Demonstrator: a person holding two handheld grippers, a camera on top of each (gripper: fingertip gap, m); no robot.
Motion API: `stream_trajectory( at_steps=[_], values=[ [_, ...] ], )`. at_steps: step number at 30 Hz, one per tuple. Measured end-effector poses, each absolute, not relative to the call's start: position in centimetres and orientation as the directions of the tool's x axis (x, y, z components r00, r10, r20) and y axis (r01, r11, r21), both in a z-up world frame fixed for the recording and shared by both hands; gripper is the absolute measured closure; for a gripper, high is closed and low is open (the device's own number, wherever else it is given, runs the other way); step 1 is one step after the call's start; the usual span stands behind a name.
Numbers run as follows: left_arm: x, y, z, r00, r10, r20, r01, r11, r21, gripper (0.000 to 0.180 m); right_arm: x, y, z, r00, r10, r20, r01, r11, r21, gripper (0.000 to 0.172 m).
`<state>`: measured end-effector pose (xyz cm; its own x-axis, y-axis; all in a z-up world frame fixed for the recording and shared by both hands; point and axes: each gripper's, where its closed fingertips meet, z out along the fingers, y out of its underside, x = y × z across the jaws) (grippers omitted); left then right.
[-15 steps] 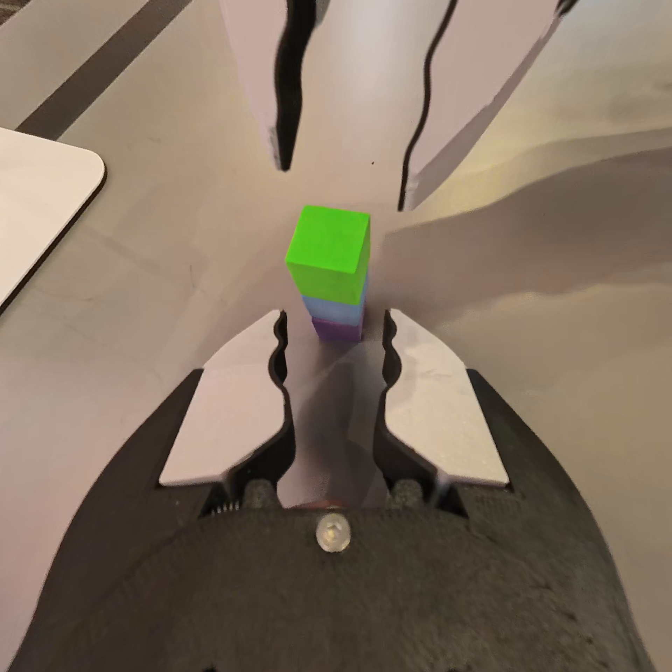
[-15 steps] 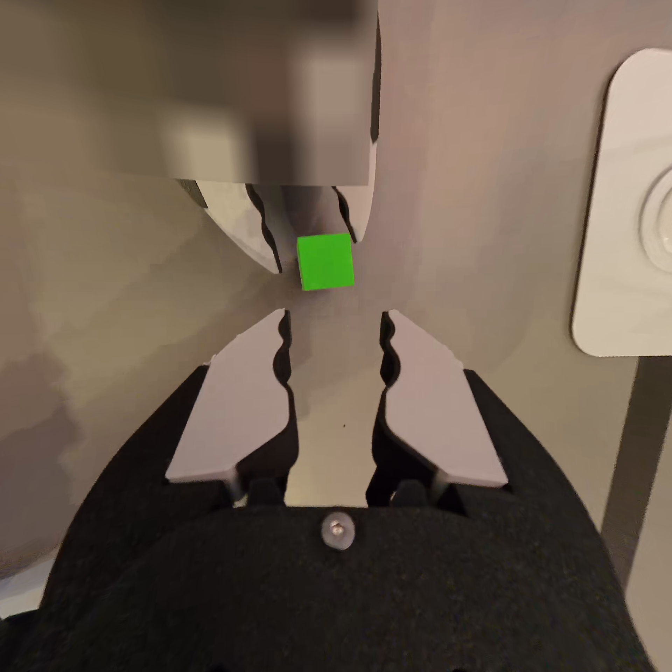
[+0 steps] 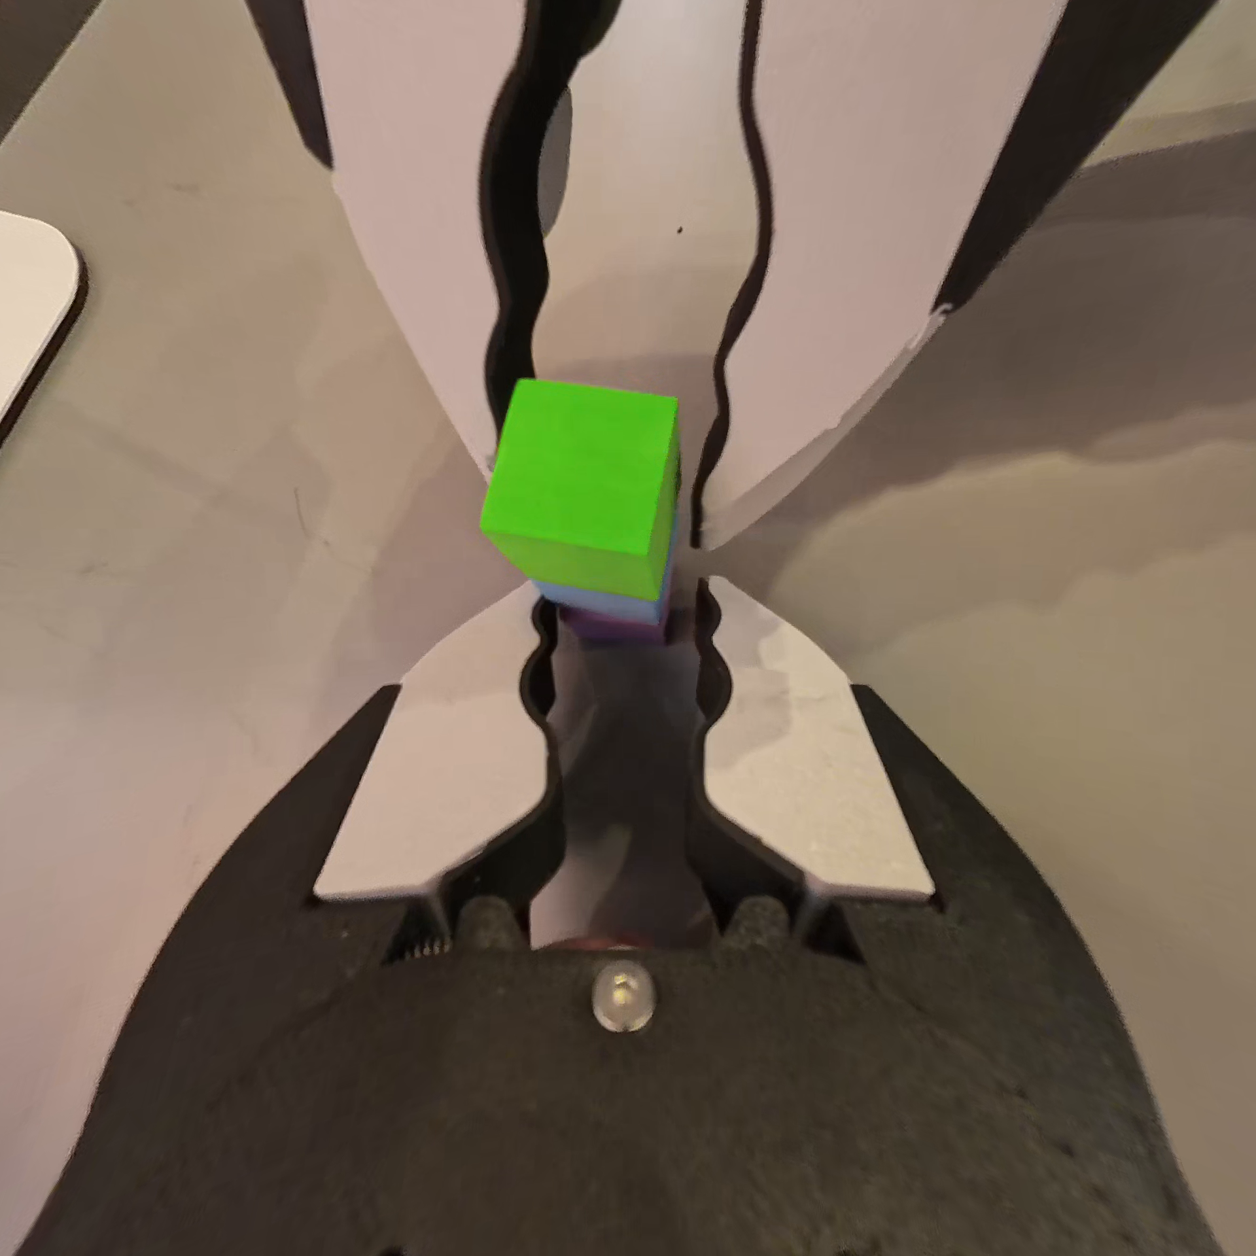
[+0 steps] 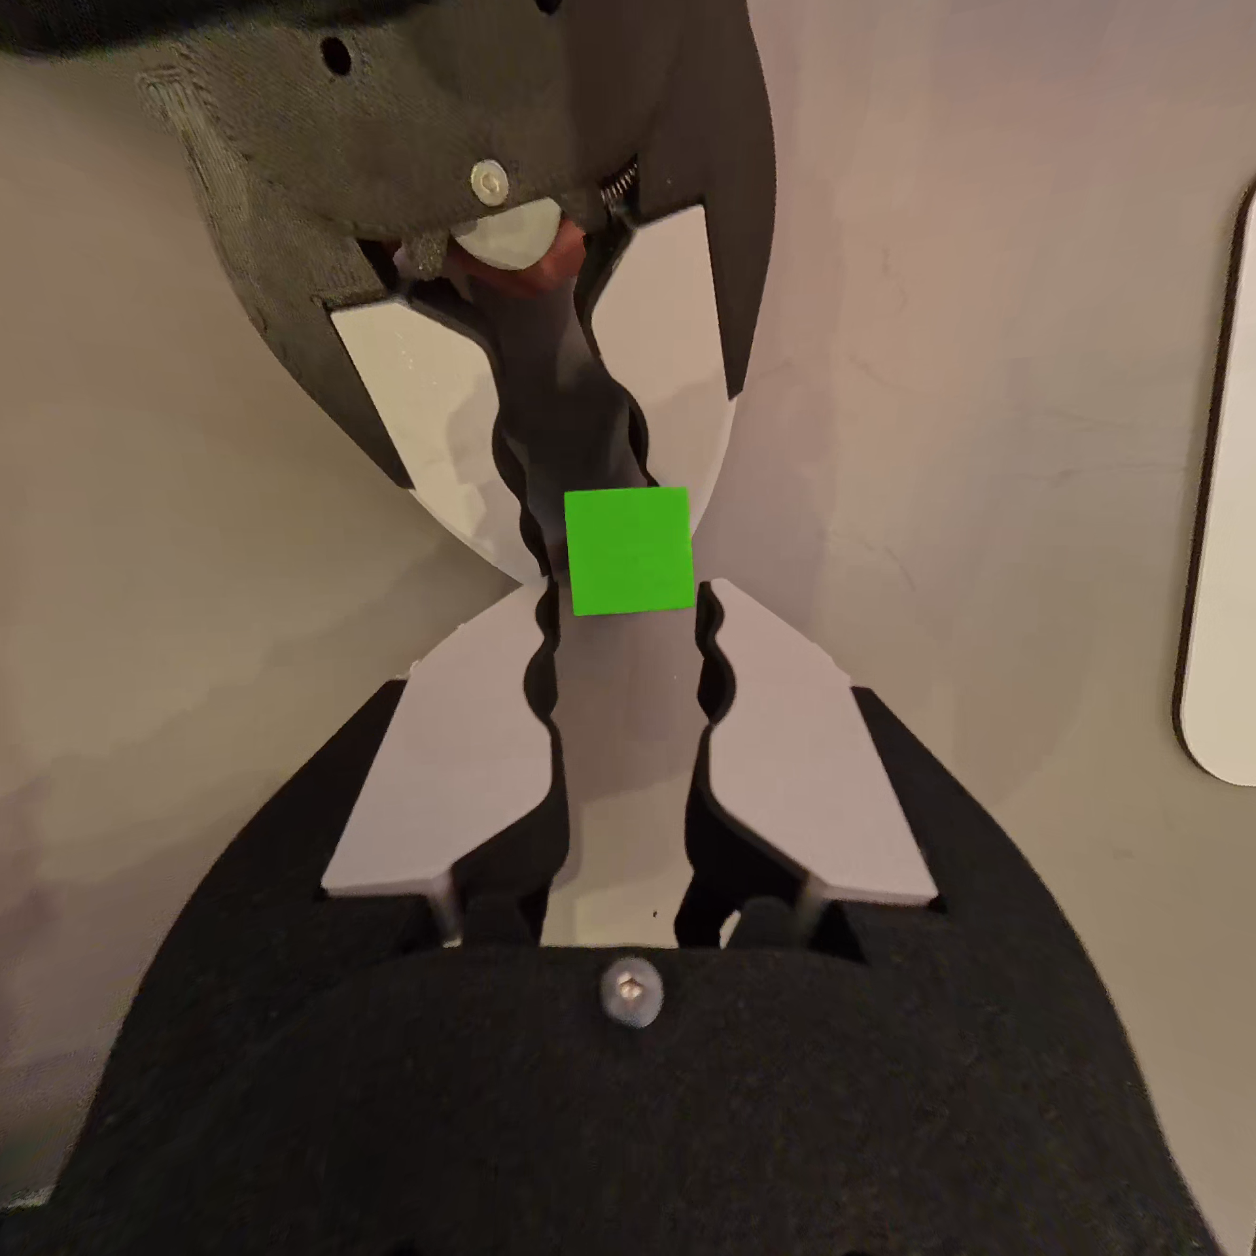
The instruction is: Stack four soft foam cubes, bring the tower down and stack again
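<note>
A tower of foam cubes stands on the grey table (image 3: 204,544). The green cube (image 3: 584,469) is on top, a light blue cube (image 3: 598,601) sits under it, and a purple cube (image 3: 612,629) is below that. Anything lower is hidden. My left gripper (image 3: 622,598) is open, and the tower's lower part stands between its fingertips with a gap on both sides. The right gripper's fingers (image 3: 421,306) reach in from the far side and flank the green cube. In the right wrist view I look down on the green cube (image 4: 629,550). My right gripper (image 4: 625,595) is open, with its tips just short of the cube. The left gripper's fingers (image 4: 421,408) are opposite.
A white board with rounded corners lies on the table, at the left edge of the left wrist view (image 3: 27,306) and at the right edge of the right wrist view (image 4: 1223,544). Both grippers' tips are close together, under 4 cm apart.
Both grippers have moved in towards the tower from opposite sides and now nearly meet tip to tip around it. Their jaws stay at the same width. The tower still stands.
</note>
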<state>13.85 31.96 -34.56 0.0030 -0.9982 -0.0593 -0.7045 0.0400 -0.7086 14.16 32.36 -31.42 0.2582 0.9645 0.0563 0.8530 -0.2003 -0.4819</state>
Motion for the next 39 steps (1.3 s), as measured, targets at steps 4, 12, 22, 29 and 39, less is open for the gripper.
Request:
stream_trajectory(
  at_steps=[4,12,22,29,39],
  values=[
    [13.88,31.97,-34.61,0.001,-0.999,-0.053,-0.706,0.037,-0.707,0.148,14.03,32.3,-31.33,0.242,0.969,0.054,0.851,-0.185,-0.491,0.141],
    [13.86,32.02,-34.61,0.002,-0.999,-0.051,-0.707,0.034,-0.707,0.151,13.76,32.1,-31.23,0.204,0.977,0.062,0.861,-0.149,-0.487,0.143],
    [13.89,32.03,-34.6,-0.01,-0.999,-0.045,-0.706,0.039,-0.707,0.152,13.67,32.02,-31.29,0.147,0.987,0.071,0.849,-0.089,-0.521,0.143],
    [13.91,32.02,-34.61,-0.012,-0.999,-0.035,-0.706,0.033,-0.707,0.152,13.56,32.0,-31.28,0.095,0.993,0.07,0.828,-0.039,-0.56,0.144],
    [13.91,32.03,-34.61,-0.015,-0.999,-0.029,-0.706,0.031,-0.707,0.152,13.52,31.97,-31.26,0.041,0.998,0.054,0.811,-0.002,-0.585,0.144]
  ],
)
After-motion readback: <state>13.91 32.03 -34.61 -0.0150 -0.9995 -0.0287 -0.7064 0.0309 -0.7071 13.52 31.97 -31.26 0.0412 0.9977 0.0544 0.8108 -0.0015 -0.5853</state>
